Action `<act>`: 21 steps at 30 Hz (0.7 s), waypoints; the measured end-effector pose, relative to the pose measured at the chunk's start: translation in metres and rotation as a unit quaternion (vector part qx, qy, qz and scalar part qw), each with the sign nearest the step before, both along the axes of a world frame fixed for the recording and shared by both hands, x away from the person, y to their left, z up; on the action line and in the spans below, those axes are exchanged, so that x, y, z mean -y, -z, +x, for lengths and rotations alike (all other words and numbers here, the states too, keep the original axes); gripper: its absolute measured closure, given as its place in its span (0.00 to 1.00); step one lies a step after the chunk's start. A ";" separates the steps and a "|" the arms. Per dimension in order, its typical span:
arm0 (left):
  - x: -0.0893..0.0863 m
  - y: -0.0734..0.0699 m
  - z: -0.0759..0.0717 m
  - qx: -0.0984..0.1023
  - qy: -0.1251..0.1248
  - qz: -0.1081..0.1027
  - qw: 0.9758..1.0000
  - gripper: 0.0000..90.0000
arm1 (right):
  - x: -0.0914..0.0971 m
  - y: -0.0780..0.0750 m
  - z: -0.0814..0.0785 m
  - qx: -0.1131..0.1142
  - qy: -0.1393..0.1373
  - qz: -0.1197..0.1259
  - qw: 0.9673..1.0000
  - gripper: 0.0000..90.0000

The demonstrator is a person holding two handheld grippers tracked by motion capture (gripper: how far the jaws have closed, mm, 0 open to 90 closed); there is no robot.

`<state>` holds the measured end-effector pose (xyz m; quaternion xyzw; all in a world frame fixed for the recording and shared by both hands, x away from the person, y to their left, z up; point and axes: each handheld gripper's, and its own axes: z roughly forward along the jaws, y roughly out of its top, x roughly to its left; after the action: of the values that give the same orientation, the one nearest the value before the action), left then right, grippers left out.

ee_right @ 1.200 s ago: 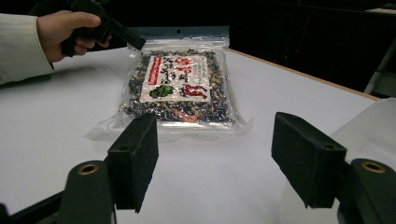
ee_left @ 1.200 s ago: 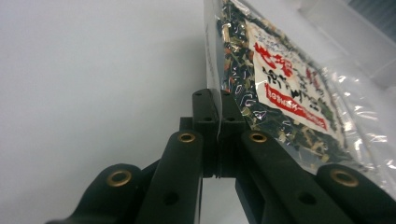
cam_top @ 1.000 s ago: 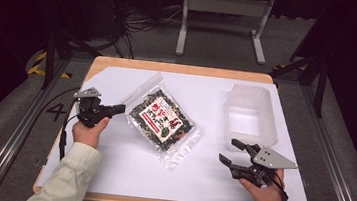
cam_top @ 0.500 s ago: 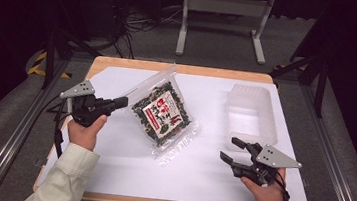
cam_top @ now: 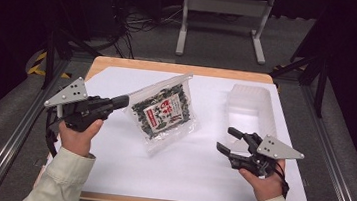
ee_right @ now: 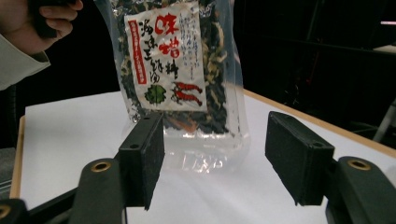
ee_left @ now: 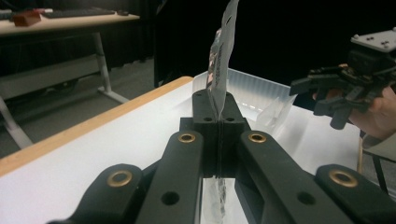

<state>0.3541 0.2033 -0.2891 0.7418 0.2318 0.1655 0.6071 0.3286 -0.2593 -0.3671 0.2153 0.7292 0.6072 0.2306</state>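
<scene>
My left tongs (cam_top: 122,101) clamp the bag (cam_top: 161,113) by its edge, lifted tilted over the counter (cam_top: 198,183); my right tongs (cam_top: 227,140), open and empty, wait nearby; next, likely carrying it to the tray (cam_top: 251,104).

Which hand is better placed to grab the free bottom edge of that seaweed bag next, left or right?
Right. The right gripper stands open, aimed at the bag and its bottom edge. The left gripper is shut on the bag's other edge, holding it tilted up off the table.
</scene>
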 end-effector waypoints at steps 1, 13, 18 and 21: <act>0.000 -0.003 -0.003 0.003 0.004 -0.001 1.000 1.00 | -0.002 -0.003 0.001 0.003 -0.003 0.002 1.000 0.41; -0.004 -0.016 -0.014 0.014 0.035 -0.007 0.999 1.00 | -0.031 -0.035 0.014 0.009 -0.051 0.013 0.999 0.39; -0.004 -0.017 -0.015 0.011 0.049 -0.012 0.999 1.00 | -0.043 -0.045 0.023 -0.008 -0.074 0.015 0.997 0.39; -0.003 -0.018 -0.017 0.014 0.056 -0.015 0.998 1.00 | -0.048 -0.047 0.028 -0.016 -0.084 0.003 0.996 0.38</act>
<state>0.3371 0.2066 -0.2706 0.7423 0.1838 0.1385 0.6294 0.3566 -0.2109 -0.3196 0.1641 0.7465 0.6229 0.1665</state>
